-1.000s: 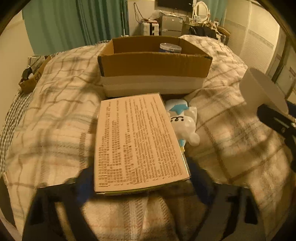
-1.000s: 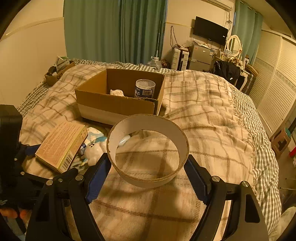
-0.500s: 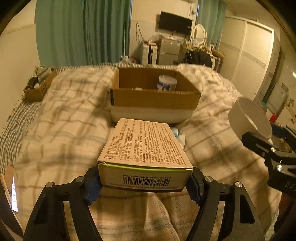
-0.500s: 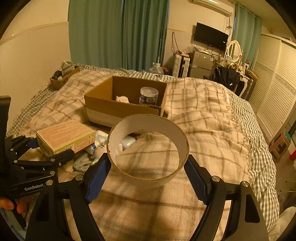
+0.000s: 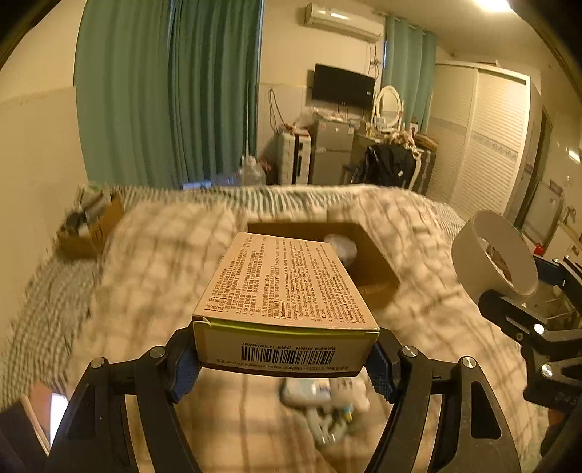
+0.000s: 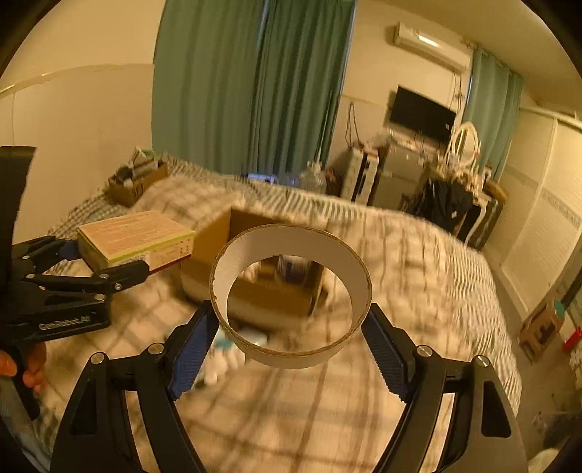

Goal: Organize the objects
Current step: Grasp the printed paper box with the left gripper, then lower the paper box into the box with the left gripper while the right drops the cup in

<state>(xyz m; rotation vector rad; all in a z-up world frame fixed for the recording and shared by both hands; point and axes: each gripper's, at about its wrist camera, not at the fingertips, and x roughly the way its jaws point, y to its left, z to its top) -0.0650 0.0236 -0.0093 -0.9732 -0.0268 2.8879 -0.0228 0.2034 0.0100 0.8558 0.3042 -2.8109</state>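
I see a bed [image 5: 152, 262] under a cream plaid blanket filling the lower half of both frames, blurred by motion, with a finer checked cover showing along its far and left edges. Behind it, green curtains [image 5: 171, 91] hang in the upper left of the left wrist view, one air conditioner [image 5: 343, 22] sits at top centre, one dark television [image 5: 343, 87] is on the wall below it, an oval mirror [image 5: 389, 103] stands to its right, and louvred wardrobe doors [image 5: 483, 145] take the right side. On the bed I count two cardboard boxes — an open cardboard box [image 6: 254, 262] at frame centre with a can inside, seen through the ring, and a smaller box of clutter [image 6: 136, 180] at the upper left of the right wrist view. My left gripper [image 5: 285, 364] is clamped on one printed carton [image 5: 287, 287], barcode end toward the camera, held in the air in front of the open box at centre frame. My right gripper [image 6: 291, 353] pinches one white cardboard ring [image 6: 291, 291] between its blue pads [image 6: 194, 349], also lifted clear of the blanket, centre frame. A small heap of white items [image 5: 327, 404] lies on the blanket at lower centre of the left view — too blurred for me to count.
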